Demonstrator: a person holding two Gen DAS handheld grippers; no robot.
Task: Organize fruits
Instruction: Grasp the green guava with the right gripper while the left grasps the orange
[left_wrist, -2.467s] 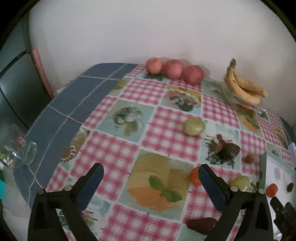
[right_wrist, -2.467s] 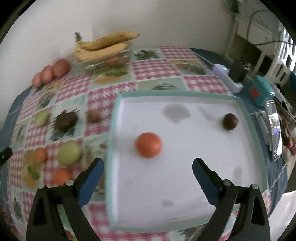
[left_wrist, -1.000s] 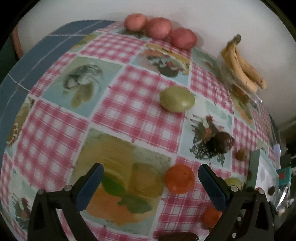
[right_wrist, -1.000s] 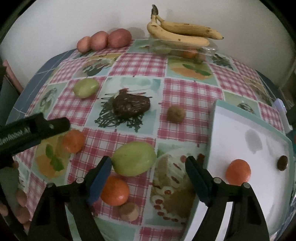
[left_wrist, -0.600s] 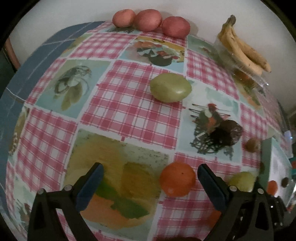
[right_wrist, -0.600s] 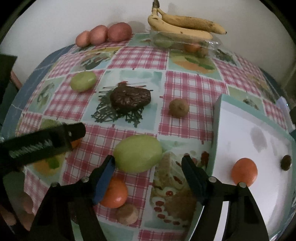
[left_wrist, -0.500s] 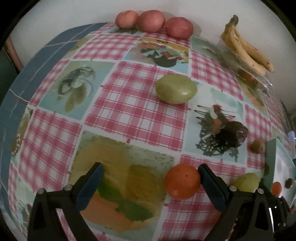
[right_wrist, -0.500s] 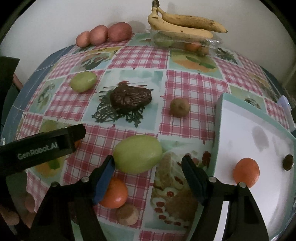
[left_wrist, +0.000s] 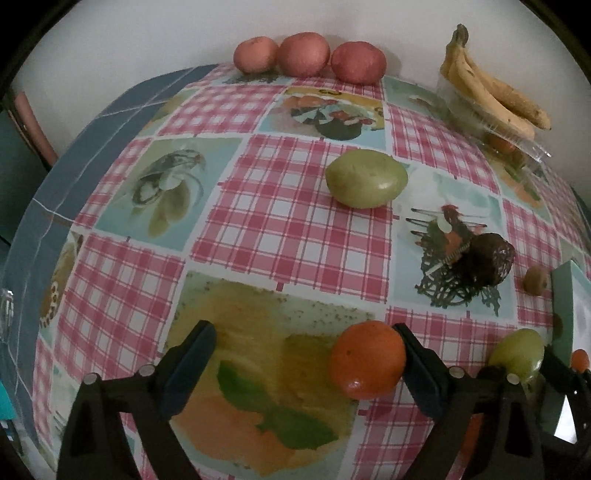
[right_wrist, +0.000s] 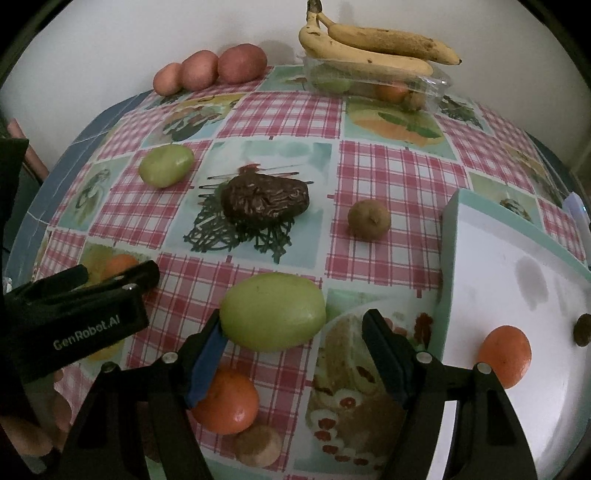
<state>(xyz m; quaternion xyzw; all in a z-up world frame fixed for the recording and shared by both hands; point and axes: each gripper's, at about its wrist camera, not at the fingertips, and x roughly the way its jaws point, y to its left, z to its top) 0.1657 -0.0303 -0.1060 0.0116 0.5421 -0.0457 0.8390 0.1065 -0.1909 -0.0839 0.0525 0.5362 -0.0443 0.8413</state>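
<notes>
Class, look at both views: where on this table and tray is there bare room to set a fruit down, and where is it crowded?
Free: most of the white tray, holding only an orange and a small dark fruit near one side; also the checked cloth between the blue border and the far green fruit. Crowded: around both grippers, left and right.

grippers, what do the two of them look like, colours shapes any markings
Both the left gripper and the right gripper are black plastic, each with two angular arms ending in dark blue padded fingers, with silver pins at the joints. The left gripper's body carries white lettering reading GenRobot.AI, seen from the right wrist.
</notes>
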